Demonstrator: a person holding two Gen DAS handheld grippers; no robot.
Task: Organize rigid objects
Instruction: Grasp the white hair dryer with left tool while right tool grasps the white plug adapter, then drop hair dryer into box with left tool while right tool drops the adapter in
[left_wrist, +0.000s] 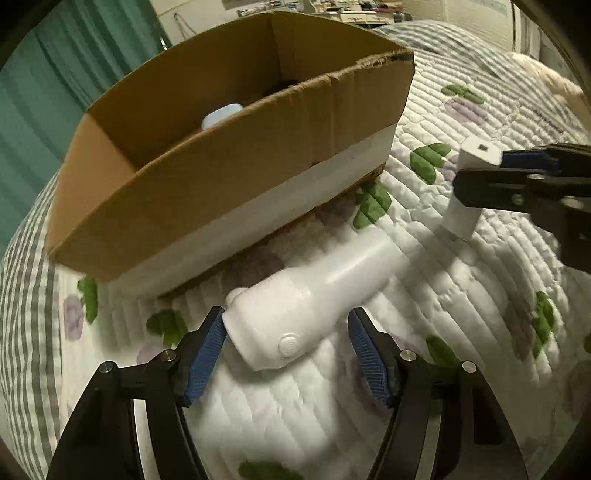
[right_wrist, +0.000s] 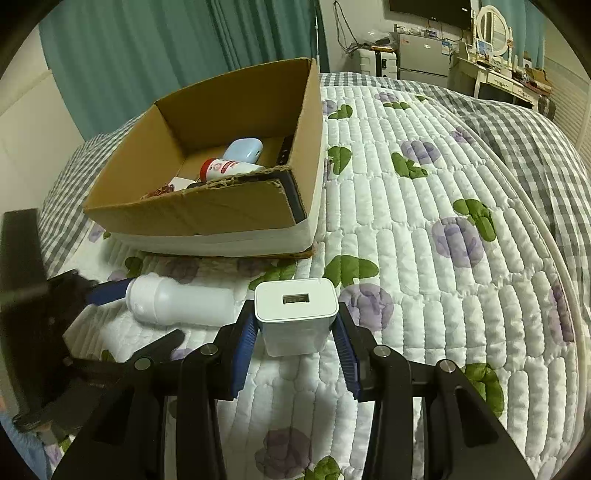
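Sorting looks partly done, judging by the cardboard box on the quilt: inside it lie a pale blue case, a red-capped bottle and some smaller items too hidden to name. 2 things remain outside. A white bottle lies on its side just in front of the box; the left gripper straddles it with its fingers apart, one pad touching the cap end, the other clear. A white USB charger sits in front of the box's near right corner, clamped between the pads of the right gripper. Both likely go into the box next.
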